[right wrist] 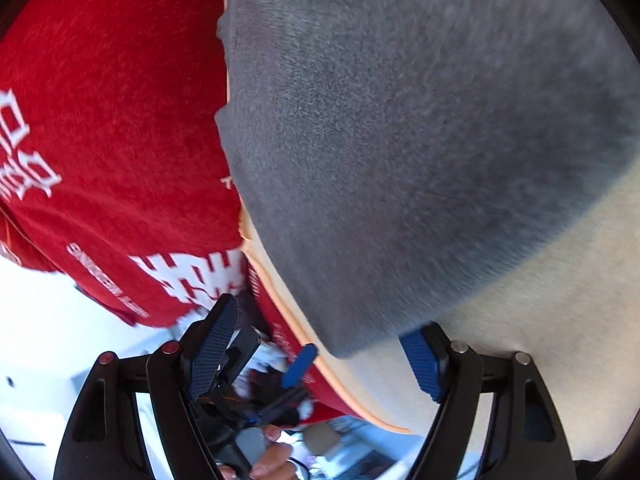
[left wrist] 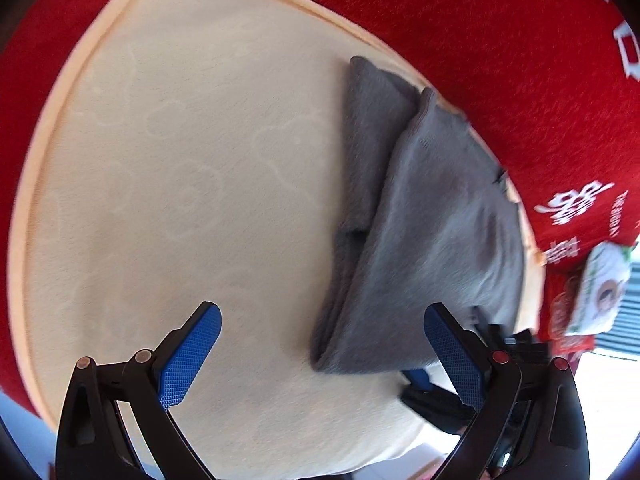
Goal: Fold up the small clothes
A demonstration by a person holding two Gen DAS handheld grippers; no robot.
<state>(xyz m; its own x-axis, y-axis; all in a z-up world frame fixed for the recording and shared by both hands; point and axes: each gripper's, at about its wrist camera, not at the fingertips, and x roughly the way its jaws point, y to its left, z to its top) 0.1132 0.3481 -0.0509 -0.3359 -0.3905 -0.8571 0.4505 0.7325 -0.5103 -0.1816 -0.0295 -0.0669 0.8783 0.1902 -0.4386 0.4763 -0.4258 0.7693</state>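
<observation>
A small grey garment (left wrist: pixel 432 240) lies folded on a cream cushion (left wrist: pixel 180 160), near the cushion's right edge. My left gripper (left wrist: pixel 322 344) is open, its blue pads (left wrist: pixel 188 354) wide apart, with the garment's near end between them. In the right wrist view the grey garment (right wrist: pixel 400 140) fills most of the frame, very close. My right gripper (right wrist: pixel 320 350) is open, and the garment's near corner lies between its fingers. The left gripper (right wrist: pixel 296 368) shows just below it, held by a hand.
A red cloth with white lettering (left wrist: pixel 520 60) lies under and around the cushion. A white and green packet (left wrist: pixel 604 288) sits at the right edge. A pale floor or table (right wrist: pixel 48 320) shows beyond the red cloth.
</observation>
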